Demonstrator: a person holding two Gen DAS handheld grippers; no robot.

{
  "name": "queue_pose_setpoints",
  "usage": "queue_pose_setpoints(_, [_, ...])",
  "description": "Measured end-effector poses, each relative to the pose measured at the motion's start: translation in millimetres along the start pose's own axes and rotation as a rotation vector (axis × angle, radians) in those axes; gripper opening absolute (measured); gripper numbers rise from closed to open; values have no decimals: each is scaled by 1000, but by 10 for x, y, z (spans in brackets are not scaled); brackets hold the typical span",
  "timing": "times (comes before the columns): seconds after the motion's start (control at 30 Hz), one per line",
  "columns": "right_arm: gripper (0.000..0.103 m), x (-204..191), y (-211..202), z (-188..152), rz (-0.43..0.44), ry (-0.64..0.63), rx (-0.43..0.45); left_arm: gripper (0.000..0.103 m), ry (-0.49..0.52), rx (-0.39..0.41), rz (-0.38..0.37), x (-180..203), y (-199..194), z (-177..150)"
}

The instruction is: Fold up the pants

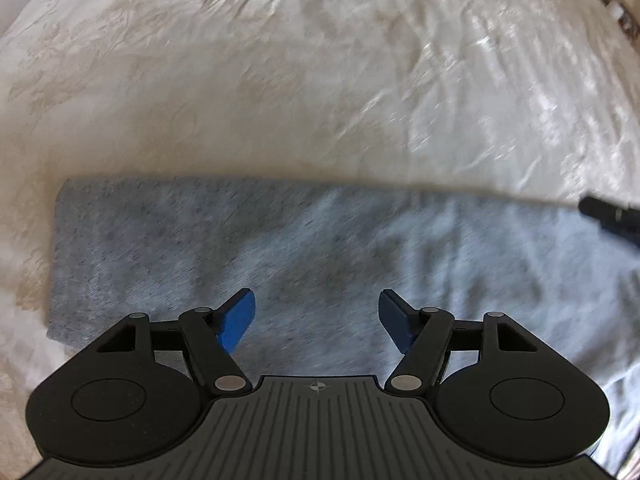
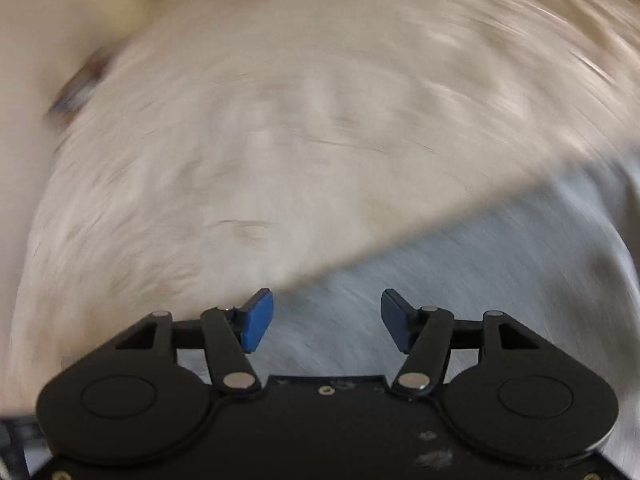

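Observation:
The grey pants (image 1: 304, 240) lie flat on a cream bedspread (image 1: 280, 80) as a long folded band with a straight far edge and a squared left end. My left gripper (image 1: 316, 314) is open and empty, hovering just above the cloth near its near edge. In the right wrist view, which is blurred by motion, the pants (image 2: 460, 280) fill the lower right. My right gripper (image 2: 326, 316) is open and empty over their edge. A black part of the right gripper (image 1: 612, 216) shows at the right edge of the left wrist view.
The patterned, wrinkled bedspread (image 2: 260, 140) spreads beyond the pants on all sides. A dark blurred object (image 2: 80, 88) lies at the far left in the right wrist view. Some furniture (image 1: 620, 4) shows at the top right corner past the bed.

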State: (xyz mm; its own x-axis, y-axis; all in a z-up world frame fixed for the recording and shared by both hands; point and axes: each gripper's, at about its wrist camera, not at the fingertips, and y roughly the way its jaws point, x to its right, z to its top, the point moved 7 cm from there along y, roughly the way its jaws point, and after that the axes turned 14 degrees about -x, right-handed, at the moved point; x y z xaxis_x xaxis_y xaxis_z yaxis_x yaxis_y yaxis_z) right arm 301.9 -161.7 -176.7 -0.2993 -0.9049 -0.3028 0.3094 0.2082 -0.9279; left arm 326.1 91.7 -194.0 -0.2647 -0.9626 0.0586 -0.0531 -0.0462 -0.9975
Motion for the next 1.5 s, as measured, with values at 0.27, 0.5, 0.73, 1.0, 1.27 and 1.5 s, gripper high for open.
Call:
queue_pose_setpoints(0.27, [74,-410,582,42,-119,-616,-134,67,-95,-109,51,-524,421,-145])
queue_pose_setpoints(0.5, [74,-489,948,-36,-129,-803,-264,67,-92,-98,7,-538,367,-78])
queue_pose_setpoints(0.73, [6,-614,566,-292,-111,-885,-188,67,-131,-24,-160,-382,-27,177])
queue_pose_setpoints(1.0, [6,-691,385,-905,-229,-1012,-69,67,-115,-28,-245,93,-132,507])
queue_pose_setpoints(1.27, [6,-733,356,-1069,-273,-988,-16,67,-129,-133,-224,232,146,325])
queue_pose_setpoints(1.5, [6,-777,222,-1315,-306,-1088,34,59,-161,-184,-172,320,349,350])
